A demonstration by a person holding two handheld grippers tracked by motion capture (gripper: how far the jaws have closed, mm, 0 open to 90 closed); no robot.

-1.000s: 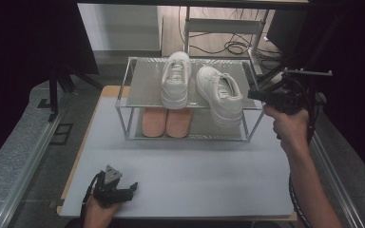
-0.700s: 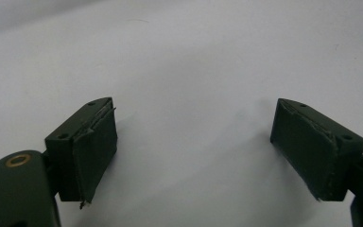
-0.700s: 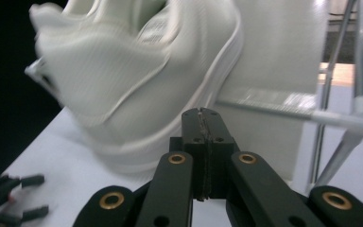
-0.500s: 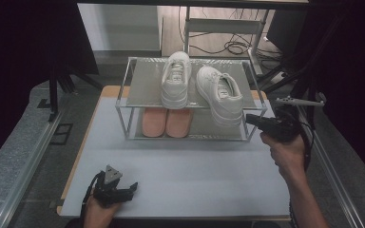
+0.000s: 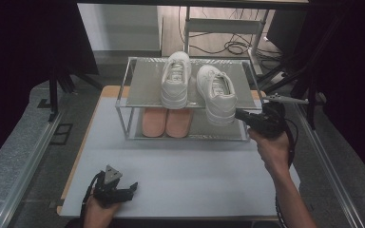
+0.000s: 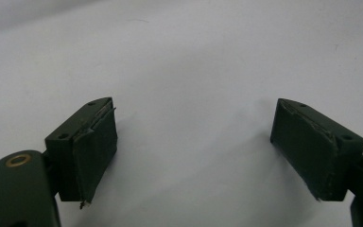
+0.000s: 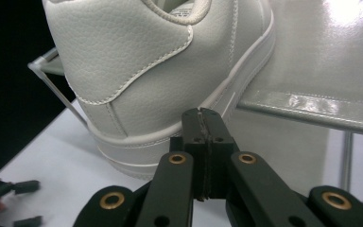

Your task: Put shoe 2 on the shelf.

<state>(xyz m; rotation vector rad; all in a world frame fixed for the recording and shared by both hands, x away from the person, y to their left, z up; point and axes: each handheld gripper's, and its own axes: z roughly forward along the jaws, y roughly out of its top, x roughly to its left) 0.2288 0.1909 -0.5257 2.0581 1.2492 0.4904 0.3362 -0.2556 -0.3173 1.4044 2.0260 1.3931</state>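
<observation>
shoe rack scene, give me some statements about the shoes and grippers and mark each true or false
1. Two white sneakers stand on the top shelf of the rack. True.
2. The right gripper has its fingers spread wide around a sneaker's heel. False: the fingers are pressed together with nothing between them, just behind the heel of the right-hand sneaker.
3. A pair of pink shoes sits on the lower shelf. True.
4. The left gripper is shut on a shoe. False: it is open over the bare white table, near the front edge.
5. The right-hand sneaker's heel juts past the front edge of the top shelf. True.
</observation>
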